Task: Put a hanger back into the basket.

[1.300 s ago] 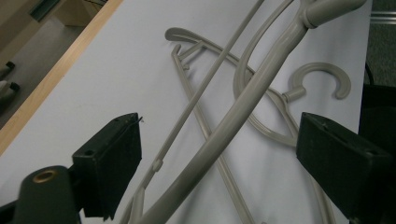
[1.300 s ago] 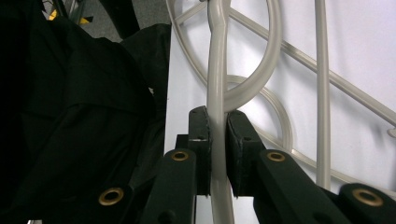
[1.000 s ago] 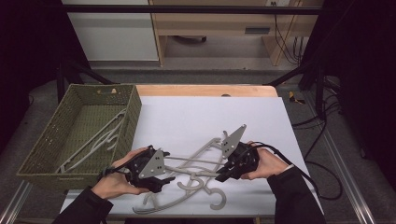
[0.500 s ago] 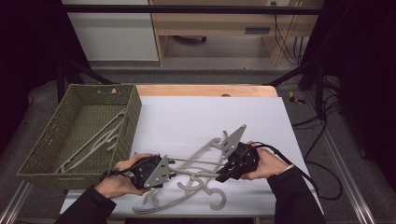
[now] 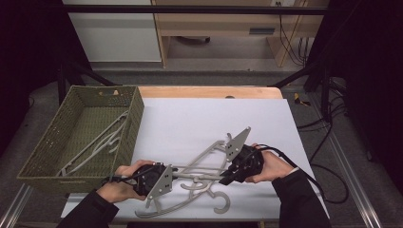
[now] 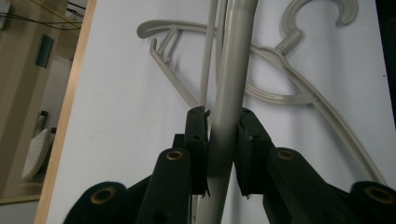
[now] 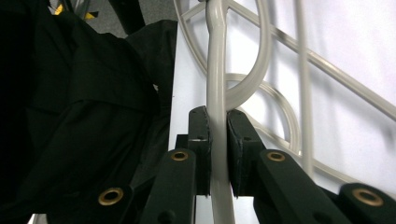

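Observation:
A grey plastic hanger lies across the front of the white table, with a grip on each end. My left gripper has just been closing, and its pads now press on the hanger's thick arm, which runs up between the left gripper's jaws. On the other side, my right gripper is shut on a thin curved part of the same hanger, seen between the right gripper's pads. A second grey hanger lies underneath, its hook toward the table's front.
A green woven basket stands at the table's left with several grey hangers inside. The wooden far edge bounds the white surface. A black cable trails off the right side.
The left gripper's jaws have come together on the hanger's arm and the left hand has shifted slightly. The right hand and its grip look the same.

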`<action>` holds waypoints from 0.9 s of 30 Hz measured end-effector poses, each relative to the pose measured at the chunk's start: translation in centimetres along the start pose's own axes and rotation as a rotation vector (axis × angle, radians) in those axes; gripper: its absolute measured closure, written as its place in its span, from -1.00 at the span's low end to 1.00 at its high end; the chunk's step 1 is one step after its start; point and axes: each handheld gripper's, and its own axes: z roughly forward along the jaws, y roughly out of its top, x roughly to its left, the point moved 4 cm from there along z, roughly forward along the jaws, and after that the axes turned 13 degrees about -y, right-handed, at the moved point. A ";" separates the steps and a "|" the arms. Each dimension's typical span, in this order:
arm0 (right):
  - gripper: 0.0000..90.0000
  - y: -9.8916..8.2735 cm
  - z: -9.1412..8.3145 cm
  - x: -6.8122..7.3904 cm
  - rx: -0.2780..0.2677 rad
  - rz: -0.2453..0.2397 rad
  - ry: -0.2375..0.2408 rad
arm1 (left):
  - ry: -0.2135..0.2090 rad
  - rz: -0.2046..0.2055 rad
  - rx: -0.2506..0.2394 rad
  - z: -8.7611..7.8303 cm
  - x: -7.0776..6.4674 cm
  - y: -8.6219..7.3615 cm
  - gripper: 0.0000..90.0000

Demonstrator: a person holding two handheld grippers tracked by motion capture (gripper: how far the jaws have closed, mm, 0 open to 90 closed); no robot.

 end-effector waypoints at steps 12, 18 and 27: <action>0.77 0.0 -0.7 -0.2 -0.013 0.004 -0.015 | -0.037 -0.041 -0.036 -0.5 -0.3 0.4 0.76; 0.72 0.1 -1.2 -0.5 -0.051 0.007 -0.042 | -0.061 -0.111 -0.078 -0.9 -0.5 0.7 0.77; 0.47 0.4 -2.2 -1.2 -0.147 0.051 -0.171 | -0.061 -0.209 -0.066 -1.2 -0.1 1.1 0.77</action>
